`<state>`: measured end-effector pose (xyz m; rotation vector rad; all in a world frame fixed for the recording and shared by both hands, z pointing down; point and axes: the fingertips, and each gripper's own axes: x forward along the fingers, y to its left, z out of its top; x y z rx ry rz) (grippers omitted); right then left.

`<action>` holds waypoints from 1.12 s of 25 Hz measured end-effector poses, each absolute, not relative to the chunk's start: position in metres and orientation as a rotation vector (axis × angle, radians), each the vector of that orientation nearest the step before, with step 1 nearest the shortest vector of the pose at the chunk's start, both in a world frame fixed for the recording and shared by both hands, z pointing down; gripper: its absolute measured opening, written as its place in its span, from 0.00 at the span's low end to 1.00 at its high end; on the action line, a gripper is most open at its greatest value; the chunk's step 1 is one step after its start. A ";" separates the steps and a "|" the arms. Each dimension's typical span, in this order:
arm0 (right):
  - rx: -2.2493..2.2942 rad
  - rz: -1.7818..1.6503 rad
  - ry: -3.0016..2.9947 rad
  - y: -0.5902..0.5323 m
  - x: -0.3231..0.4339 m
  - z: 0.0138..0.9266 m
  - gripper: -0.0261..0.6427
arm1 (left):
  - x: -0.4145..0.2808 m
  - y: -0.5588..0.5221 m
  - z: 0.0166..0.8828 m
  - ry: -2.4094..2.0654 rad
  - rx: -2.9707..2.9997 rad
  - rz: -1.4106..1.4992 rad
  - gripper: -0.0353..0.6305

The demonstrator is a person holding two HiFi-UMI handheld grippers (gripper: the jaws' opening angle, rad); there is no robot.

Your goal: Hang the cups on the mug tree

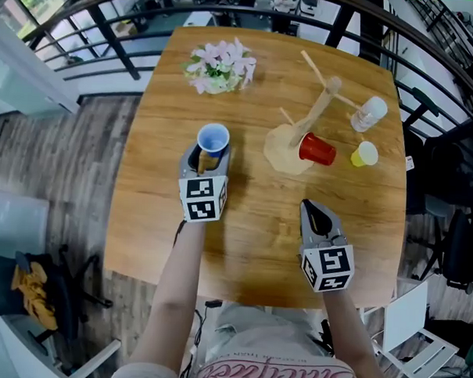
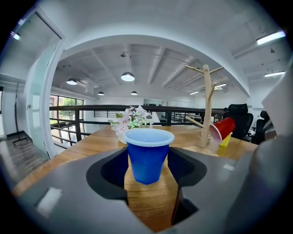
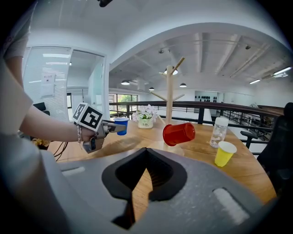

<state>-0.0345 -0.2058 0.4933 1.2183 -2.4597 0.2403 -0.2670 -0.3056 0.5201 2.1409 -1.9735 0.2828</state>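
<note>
My left gripper (image 1: 212,156) is shut on a blue cup (image 1: 214,139), held upright between its jaws just above the wooden table (image 1: 250,240). In the left gripper view the blue cup (image 2: 147,155) fills the gap between the jaws. The wooden mug tree (image 1: 318,109) stands at the back right. A red cup (image 1: 316,149) hangs sideways on one of its low pegs. A yellow cup (image 1: 365,154) stands upright to the right of the tree. My right gripper (image 1: 311,209) hovers near the front right with its jaws together and nothing in them. From there the tree (image 3: 170,96) is straight ahead.
A clear plastic bottle (image 1: 369,113) stands behind the yellow cup. A pot of pink and white flowers (image 1: 220,66) sits at the table's far side, left of the tree. A black railing (image 1: 110,38) runs behind the table, and a black chair (image 1: 455,194) stands to its right.
</note>
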 end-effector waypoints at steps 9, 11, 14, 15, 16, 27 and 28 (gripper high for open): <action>1.143 0.178 -2.553 -0.196 -0.030 0.467 0.04 | -0.249 -0.273 0.481 -2.048 2.143 0.270 0.48; 1.129 0.157 -2.564 -0.194 -0.027 0.460 0.04 | -0.245 -0.265 0.470 -2.065 2.145 0.256 0.48; 1.136 0.131 -2.583 -0.195 -0.019 0.448 0.04 | -0.238 -0.255 0.455 -2.088 2.154 0.237 0.48; 1.139 0.122 -2.591 -0.196 -0.018 0.443 0.04 | -0.236 -0.252 0.451 -2.094 2.156 0.233 0.48; 1.141 0.112 -2.600 -0.196 -0.016 0.439 0.04 | -0.234 -0.250 0.447 -2.101 2.156 0.230 0.48; 1.127 0.042 -2.718 -0.202 -0.005 0.399 0.04 | -0.218 -0.230 0.404 -2.228 2.111 0.251 0.47; 1.118 0.036 -2.727 -0.202 -0.004 0.397 0.04 | -0.217 -0.229 0.401 -2.241 2.107 0.261 0.47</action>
